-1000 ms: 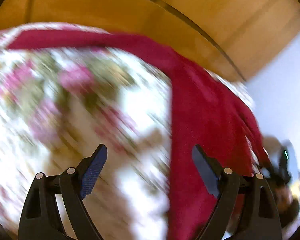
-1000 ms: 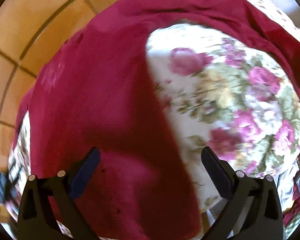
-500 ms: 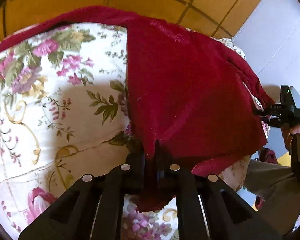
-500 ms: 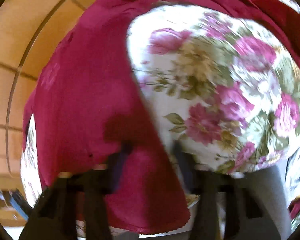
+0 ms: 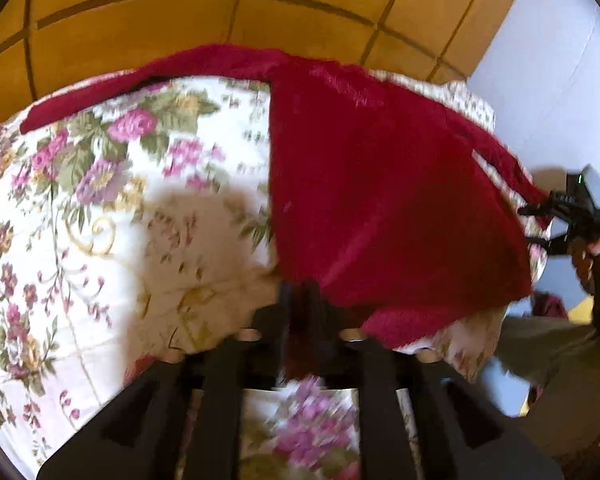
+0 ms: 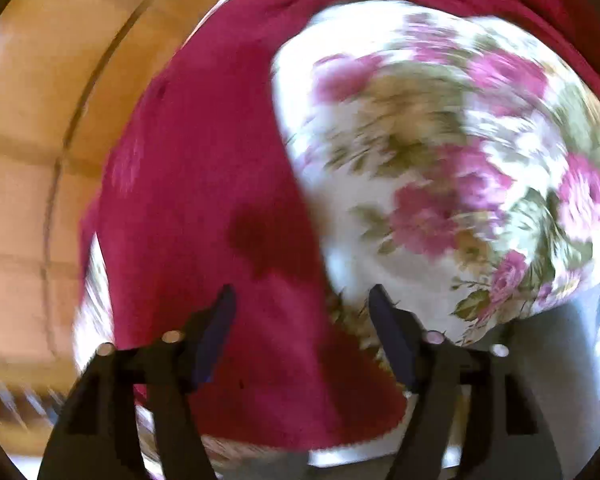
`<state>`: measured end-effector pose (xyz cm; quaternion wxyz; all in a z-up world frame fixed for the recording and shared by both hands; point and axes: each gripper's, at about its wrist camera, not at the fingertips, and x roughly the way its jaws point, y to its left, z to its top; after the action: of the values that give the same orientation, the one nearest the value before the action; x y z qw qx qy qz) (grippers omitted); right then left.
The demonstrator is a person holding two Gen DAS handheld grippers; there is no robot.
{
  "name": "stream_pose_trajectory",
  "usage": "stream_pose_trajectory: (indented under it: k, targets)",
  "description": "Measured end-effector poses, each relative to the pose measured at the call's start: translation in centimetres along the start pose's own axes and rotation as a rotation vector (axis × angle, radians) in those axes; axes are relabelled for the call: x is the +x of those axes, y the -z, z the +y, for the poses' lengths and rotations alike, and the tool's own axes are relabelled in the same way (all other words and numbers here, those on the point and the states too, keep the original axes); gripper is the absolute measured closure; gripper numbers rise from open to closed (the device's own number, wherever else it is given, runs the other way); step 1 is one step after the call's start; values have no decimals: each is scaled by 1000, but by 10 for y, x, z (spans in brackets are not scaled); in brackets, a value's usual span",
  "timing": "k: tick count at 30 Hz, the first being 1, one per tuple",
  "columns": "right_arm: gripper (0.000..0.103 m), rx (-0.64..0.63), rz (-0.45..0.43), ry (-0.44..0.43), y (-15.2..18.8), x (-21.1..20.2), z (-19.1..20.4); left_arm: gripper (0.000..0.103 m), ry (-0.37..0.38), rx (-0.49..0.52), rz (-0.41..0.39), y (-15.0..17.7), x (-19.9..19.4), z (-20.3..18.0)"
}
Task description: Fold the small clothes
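Both point downward: the left hand-held gripper (image 5: 300, 300), low in the frame, has just been opening with the red cloth (image 5: 380, 200) between its jaws on the flowery desk (image 5: 100, 240), while the right hand-held gripper (image 6: 300, 308) has just been opening over it.

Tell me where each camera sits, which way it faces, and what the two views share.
Left wrist: on the left gripper, looking forward and down at the red garment on the floral bedspread. Its jaws have just been opening, with red cloth between them. The right gripper and the hand holding it show at the right edge.
Right wrist: on the right gripper, looking down at the garment's edge; its jaws have just been opening and stand apart.
Shared: the garment, the bedspread and the tiled floor.
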<state>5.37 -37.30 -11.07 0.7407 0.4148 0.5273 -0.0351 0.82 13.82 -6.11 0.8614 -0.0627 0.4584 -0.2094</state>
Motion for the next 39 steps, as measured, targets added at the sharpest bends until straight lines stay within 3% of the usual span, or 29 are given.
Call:
stream_pose_trajectory:
  k: [2, 5, 6, 8, 15, 19, 22, 23, 25, 27, 28, 31, 35, 39]
  targets:
    - [34, 38, -108, -11, -18, -21, -10, 40, 20, -41, -79, -13, -6, -2]
    - [35, 118, -271, 27, -42, -52, -31, 31, 40, -95, -132, -37, -4, -11]
    - [35, 170, -317, 37, -49, -61, -44, 24, 38, -102, -135, -44, -1, -15]
    - [35, 263, -368, 48, -60, -73, -67, 17, 19, -93, -168, -58, 12, -27]
    - [34, 468, -457, 155, -90, -101, -141, 11, -62, -17, -144, -90, 76, -54]
    - [26, 458, -471, 182, -102, -102, -160, 11, -85, -15, -70, -92, 122, -45]
    - [28, 426, -461, 168, -115, -97, -164, 4, -70, 19, -88, -85, 128, -46]
    - [30, 409, -455, 161, -118, -95, -164, 4, -79, 25, -87, -85, 128, -48]
    - [51, 378, -432, 147, -120, -92, -160, 4, -80, 25, -85, -84, 129, -47]
    - [86, 369, -380, 127, -121, -84, -159, 4, -65, 16, -90, -84, 128, -45]
    - [93, 372, -361, 113, -121, -81, -157, 4, -56, 9, -92, -84, 128, -44]
    - [96, 375, -361, 36, -118, -85, -146, 4, -31, -8, -101, -84, 125, -41]
    - [96, 328, -374, -144, -115, -96, -112, 4, -24, -12, -104, -83, 124, -41]
    - [96, 186, -378, -192, -113, -100, -56, 4, -21, -14, -106, -84, 124, -41]
